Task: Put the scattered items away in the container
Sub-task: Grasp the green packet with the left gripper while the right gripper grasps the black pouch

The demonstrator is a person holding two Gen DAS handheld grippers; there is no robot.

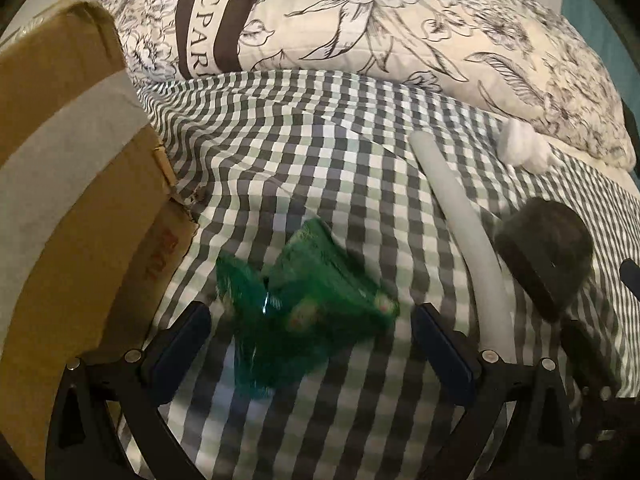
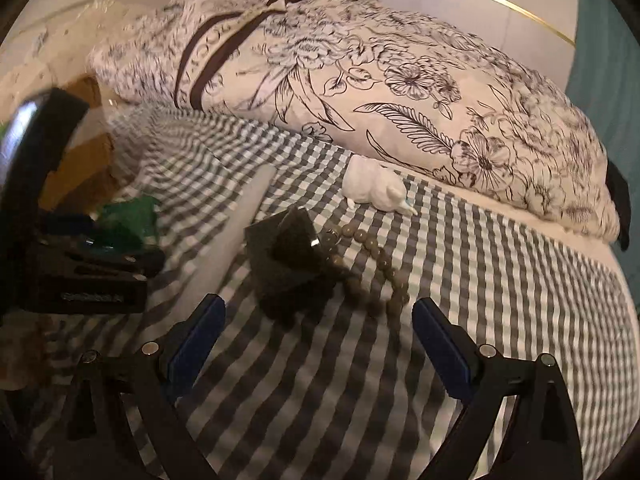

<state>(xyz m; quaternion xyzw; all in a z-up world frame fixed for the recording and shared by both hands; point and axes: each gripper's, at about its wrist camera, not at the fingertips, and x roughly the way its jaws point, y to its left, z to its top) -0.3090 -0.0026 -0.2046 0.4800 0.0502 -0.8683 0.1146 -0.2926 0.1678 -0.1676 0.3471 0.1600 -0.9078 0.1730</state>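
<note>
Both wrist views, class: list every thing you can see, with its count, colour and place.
Cardboard box: one, brown, left edge of the bed.
Green packet: one, green, on the checked sheet between the left gripper's fingers.
Tube: one, pale grey, lying right of the packet.
Dark block: one, black, right of the tube.
Bead string: one, brown-grey, beside the block.
Figurine: one, white, by the pillow.
Pillow: one, white with black flowers, behind.
Checked sheet: one, grey-white.
Left gripper: black, open.
Right gripper: black, open.
</note>
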